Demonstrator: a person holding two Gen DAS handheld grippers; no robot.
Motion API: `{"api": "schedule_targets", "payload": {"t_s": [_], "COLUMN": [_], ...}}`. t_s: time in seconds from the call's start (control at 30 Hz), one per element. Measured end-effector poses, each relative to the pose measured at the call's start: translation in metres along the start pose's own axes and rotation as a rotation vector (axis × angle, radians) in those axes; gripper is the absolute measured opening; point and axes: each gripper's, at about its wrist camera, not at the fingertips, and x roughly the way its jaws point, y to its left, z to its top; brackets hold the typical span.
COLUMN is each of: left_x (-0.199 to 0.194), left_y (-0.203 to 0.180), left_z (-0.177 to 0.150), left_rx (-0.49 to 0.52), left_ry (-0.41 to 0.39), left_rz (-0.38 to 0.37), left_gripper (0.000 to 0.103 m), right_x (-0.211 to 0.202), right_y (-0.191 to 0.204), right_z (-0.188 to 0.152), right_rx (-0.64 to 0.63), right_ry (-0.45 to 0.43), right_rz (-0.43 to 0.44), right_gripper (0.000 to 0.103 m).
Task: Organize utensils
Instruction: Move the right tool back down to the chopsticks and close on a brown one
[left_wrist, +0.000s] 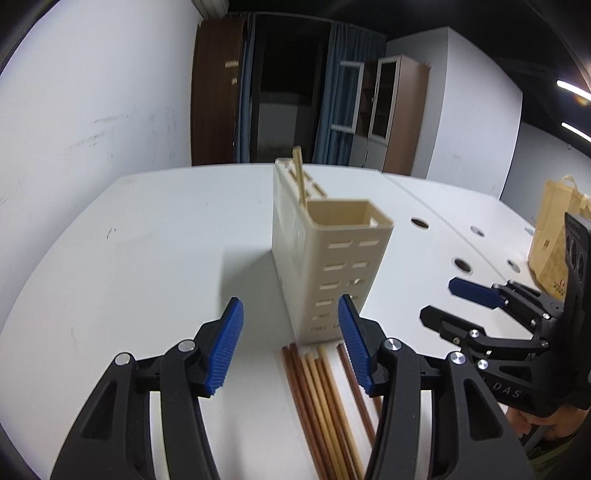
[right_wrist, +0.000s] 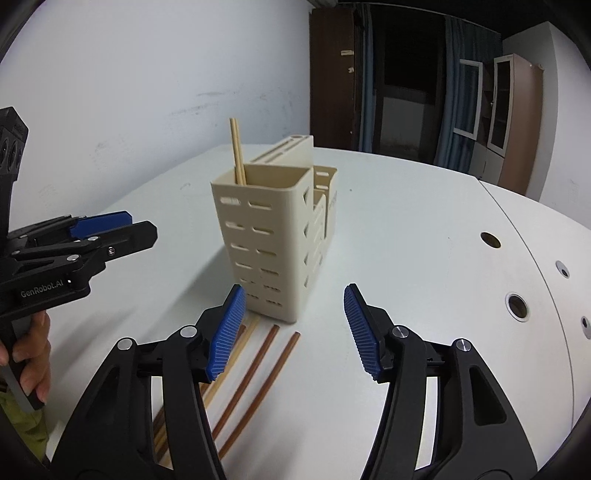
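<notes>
Both grippers stand released with nothing between their pads. Your left gripper (left_wrist: 290, 345) hangs over the white table (left_wrist: 147, 258), its blue pads (left_wrist: 225, 349) parted above the near ends of the loose chopsticks (left_wrist: 321, 398) — neither pad touches a stick. Your right gripper (right_wrist: 293, 332) sits just beside it, likewise spread, with two dark brown chopsticks (right_wrist: 258, 373) lying on the table below and between its fingers, apart from both pads. From the left wrist view you see the right gripper (left_wrist: 439, 302) off to the right, fingers apart; from the right wrist view, the left gripper (right_wrist: 125, 230) shows at the left edge, held by a hand (right_wrist: 33, 358). A cream slotted utensil holder (left_wrist: 332, 266) stands upright on the table straight ahead of both grippers, its base just past the far tips of the loose sticks. One pale pair of chopsticks (right_wrist: 237, 151) stands tilted in the holder's front compartment, seen in the right wrist view — the left wrist view also shows a pale stick rising behind that compartment's rim. Loose sticks lie roughly parallel, pale and dark mixed, pointing toward the holder. A tan paper bag (left_wrist: 554, 236) sits at the table's far right.
</notes>
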Motion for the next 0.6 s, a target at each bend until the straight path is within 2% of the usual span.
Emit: {"api": "schedule_targets", "payload": {"t_s": [0.37,0.6], "left_x": [0.042,0.075], "left_y": [0.006,0.008], "left_z": [-0.016,-0.023], "left_rx": [0.018,0.032], "left_ry": [0.190,0.335], "left_rz": [0.018,0.021], "left_gripper": [0.053,0.053], "right_x": [0.039,0.057], "right_y": [-0.004,-0.001], "right_z": [-0.016,-0.020], "right_rx": [0.064,0.050], "right_ry": [0.196,0.265], "right_rz": [0.013,-0.009], "right_gripper": [0.053,0.052]}}
